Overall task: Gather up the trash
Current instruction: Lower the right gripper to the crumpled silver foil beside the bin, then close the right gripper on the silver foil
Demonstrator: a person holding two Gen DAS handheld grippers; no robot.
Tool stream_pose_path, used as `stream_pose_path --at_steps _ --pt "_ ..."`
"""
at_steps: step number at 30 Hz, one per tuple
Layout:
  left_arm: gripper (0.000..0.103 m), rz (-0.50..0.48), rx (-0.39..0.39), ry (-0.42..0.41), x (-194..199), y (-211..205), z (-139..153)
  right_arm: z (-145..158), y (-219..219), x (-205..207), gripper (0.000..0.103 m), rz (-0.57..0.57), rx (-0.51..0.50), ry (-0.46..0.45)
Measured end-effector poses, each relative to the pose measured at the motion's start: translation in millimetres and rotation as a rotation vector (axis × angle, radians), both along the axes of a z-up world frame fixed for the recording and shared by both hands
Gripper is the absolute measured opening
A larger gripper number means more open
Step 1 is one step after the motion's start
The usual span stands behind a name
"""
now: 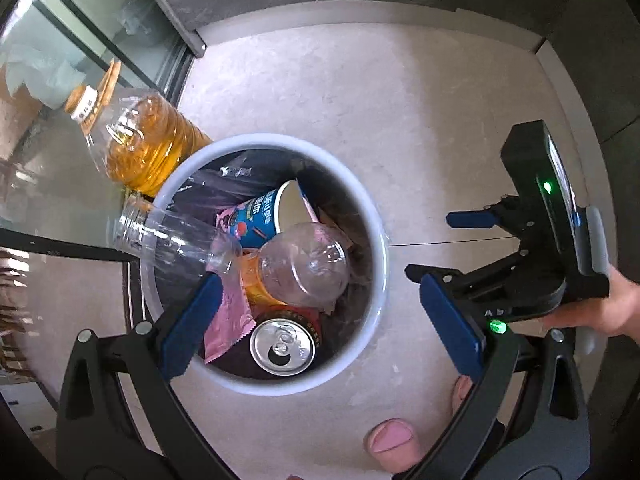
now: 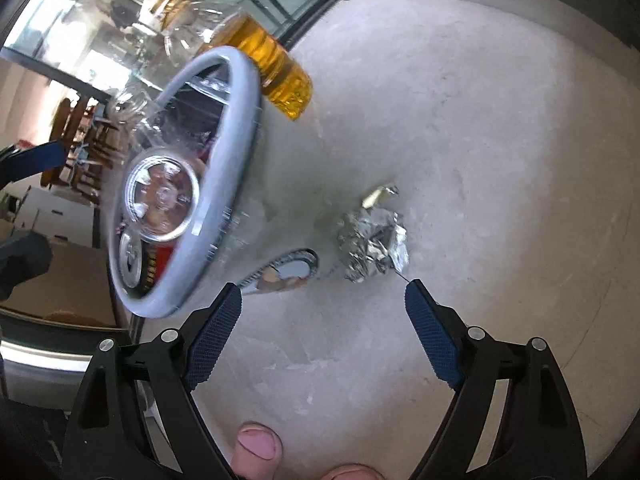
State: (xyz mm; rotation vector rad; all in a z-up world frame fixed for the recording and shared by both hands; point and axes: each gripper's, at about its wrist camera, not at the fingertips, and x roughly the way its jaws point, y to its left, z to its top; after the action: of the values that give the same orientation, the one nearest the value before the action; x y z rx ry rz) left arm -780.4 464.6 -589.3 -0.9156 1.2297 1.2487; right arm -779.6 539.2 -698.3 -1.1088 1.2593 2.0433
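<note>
The right gripper (image 2: 322, 312) hangs with its jaws spread wide and nothing between them, over pale floor. Just past its tips, at about one o'clock, lies a crumpled silver foil wad (image 2: 374, 246), with a flat round foil lid (image 2: 286, 270) at eleven o'clock beside it. Picking up floor litter looks to be the step in hand; next it must sink and straddle the wad.

The left gripper (image 1: 316, 320) is likewise released, above the round grey bin (image 1: 376, 216), which holds a silver can (image 1: 282, 346), clear plastic bottles (image 1: 304, 266), a blue paper cup (image 1: 272, 214) and a pink wrapper (image 1: 230, 320). An amber oil jug (image 1: 148, 146) stands at ten o'clock beyond.
</note>
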Motion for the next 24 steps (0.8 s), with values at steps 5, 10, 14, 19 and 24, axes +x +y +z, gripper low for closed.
stream_pose_path --at_steps 5,10,14,19,24 --pt "0.097 0.069 0.081 0.051 15 -25 0 -3 1 6 0.083 0.045 0.017 -0.011" --pt "0.097 0.221 0.177 0.033 27 -55 -7 -2 5 9 0.083 0.118 0.077 0.009" --pt "0.097 0.334 0.239 0.035 38 -69 -26 -25 9 2 0.082 0.209 0.114 0.035" --pt "0.097 0.490 0.268 0.079 49 -81 -62 -63 10 -18 0.076 0.304 0.126 0.039" --pt "0.097 0.554 0.287 0.129 49 -92 -95 -94 5 -39 0.062 0.392 0.125 0.046"
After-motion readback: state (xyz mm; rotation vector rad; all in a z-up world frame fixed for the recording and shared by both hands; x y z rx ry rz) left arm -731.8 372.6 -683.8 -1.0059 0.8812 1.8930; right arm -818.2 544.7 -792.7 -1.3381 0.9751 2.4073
